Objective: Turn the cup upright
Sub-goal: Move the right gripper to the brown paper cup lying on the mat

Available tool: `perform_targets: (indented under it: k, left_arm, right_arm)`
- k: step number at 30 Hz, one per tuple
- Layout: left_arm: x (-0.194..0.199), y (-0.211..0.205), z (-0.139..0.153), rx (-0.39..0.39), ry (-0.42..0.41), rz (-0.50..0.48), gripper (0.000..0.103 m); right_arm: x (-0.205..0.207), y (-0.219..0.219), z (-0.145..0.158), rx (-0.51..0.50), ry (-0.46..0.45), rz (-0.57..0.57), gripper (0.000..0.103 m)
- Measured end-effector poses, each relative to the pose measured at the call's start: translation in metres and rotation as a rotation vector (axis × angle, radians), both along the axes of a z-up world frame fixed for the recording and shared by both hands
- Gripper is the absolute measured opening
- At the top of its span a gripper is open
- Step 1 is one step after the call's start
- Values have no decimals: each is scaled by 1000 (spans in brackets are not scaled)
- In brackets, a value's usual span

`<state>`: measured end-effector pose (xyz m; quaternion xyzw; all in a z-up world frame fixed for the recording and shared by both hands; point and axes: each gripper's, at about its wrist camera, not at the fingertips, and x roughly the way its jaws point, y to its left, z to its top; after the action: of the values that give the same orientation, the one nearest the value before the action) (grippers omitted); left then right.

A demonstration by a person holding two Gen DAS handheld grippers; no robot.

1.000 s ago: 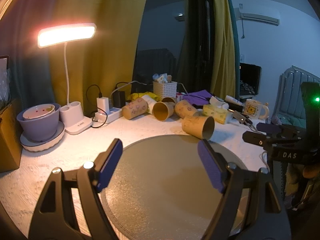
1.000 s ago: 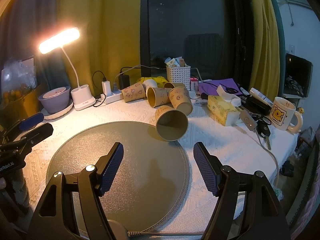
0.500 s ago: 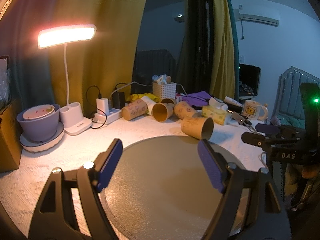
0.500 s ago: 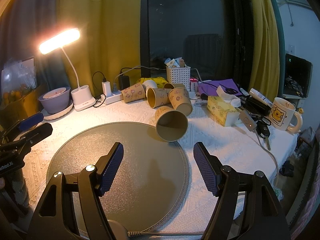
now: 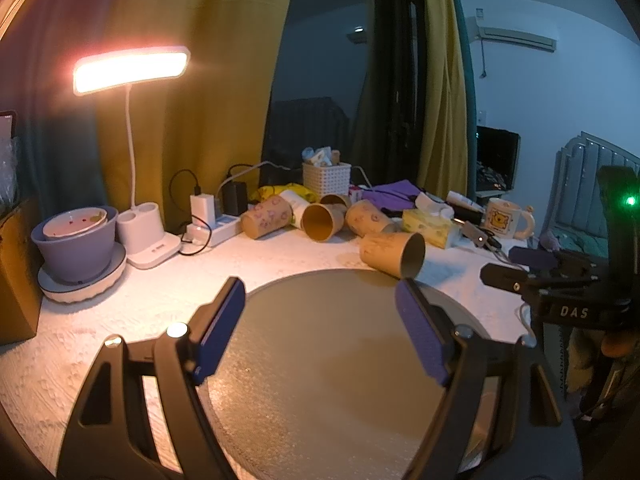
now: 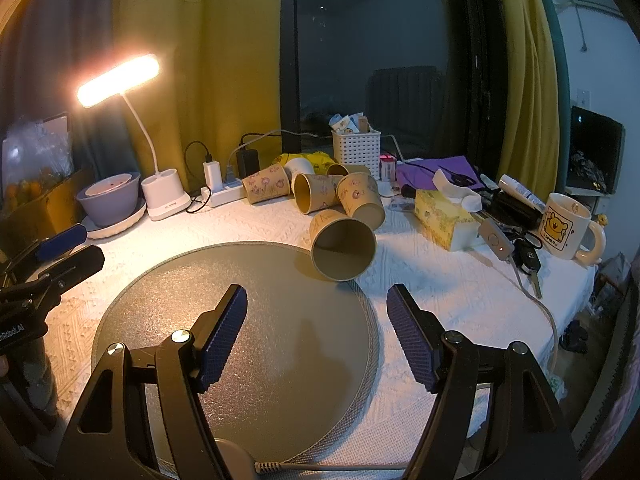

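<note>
A brown paper cup (image 6: 343, 249) lies on its side at the far right edge of the round grey mat (image 6: 240, 320), its mouth facing me; it also shows in the left wrist view (image 5: 394, 253). My right gripper (image 6: 316, 328) is open and empty, hovering over the mat short of the cup. My left gripper (image 5: 320, 328) is open and empty over the mat (image 5: 320, 360), the cup beyond its right finger. Each gripper shows at the edge of the other's view.
Several more paper cups (image 6: 320, 192) lie in a heap behind. A desk lamp (image 6: 164, 200), purple bowl (image 6: 110, 200), power strip (image 6: 224, 196), white basket (image 6: 356, 152), tissue box (image 6: 444, 220), keys (image 6: 528, 260) and mug (image 6: 566, 226) line the table.
The left gripper has drifted slightly, so the scene sits a touch lower in its view. The right gripper and the cup have not visibly moved.
</note>
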<state>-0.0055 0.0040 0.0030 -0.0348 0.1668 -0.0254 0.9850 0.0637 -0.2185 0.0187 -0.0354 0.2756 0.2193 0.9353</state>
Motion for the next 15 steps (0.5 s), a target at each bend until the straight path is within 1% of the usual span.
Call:
perform_targets:
  k: [5, 8, 13, 15]
  left_arm:
    - [0, -1, 0, 1, 1, 2, 79]
    - [-1, -2, -2, 5, 5, 0, 79]
    - [10, -9, -10, 11, 60, -13, 79]
    - [17, -8, -13, -30, 98, -18, 79]
  right_arm:
    - [2, -2, 0, -2, 3, -1, 76]
    - [10, -7, -3, 0, 6, -7, 76]
    - [34, -21, -14, 10, 43, -24, 76]
    - [44, -29, -20, 12, 61, -34, 76]
